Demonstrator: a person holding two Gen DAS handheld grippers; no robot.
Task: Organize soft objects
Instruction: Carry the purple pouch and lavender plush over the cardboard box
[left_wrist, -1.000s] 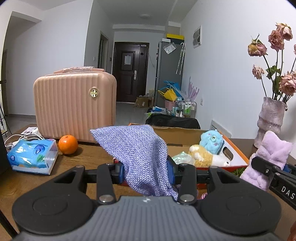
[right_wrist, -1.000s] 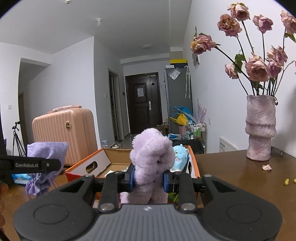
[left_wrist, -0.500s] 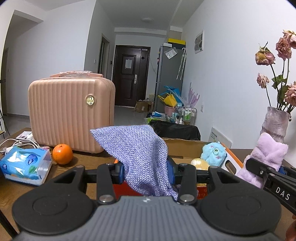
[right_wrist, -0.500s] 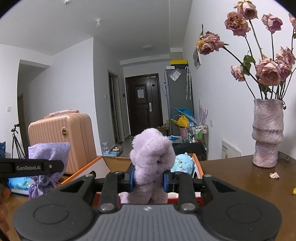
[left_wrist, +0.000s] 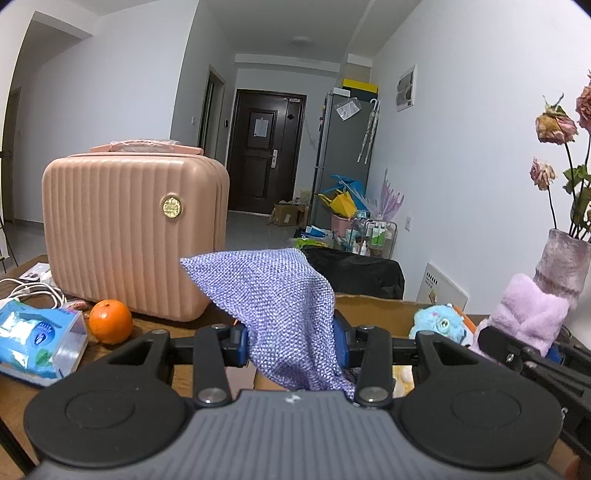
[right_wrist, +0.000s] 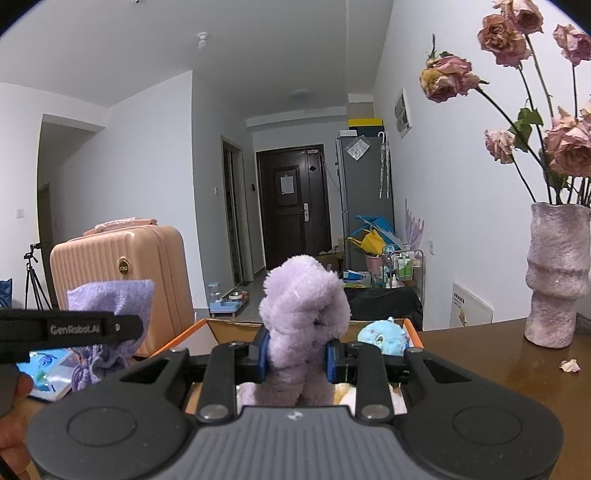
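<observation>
The purple cloth (left_wrist: 284, 314) hides most of the box (left_wrist: 373, 312) behind it. The left gripper (left_wrist: 291, 347) squeezes it. The right gripper (right_wrist: 295, 356) squeezes a fluffy purple toy (right_wrist: 304, 306) above the box, near a blue toy (right_wrist: 384, 334).

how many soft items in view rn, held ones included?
3. Purple knit cloth pinched in the left gripper; fluffy lilac plush in the right gripper; blue plush toy in the orange box. More may be hidden inside.
</observation>
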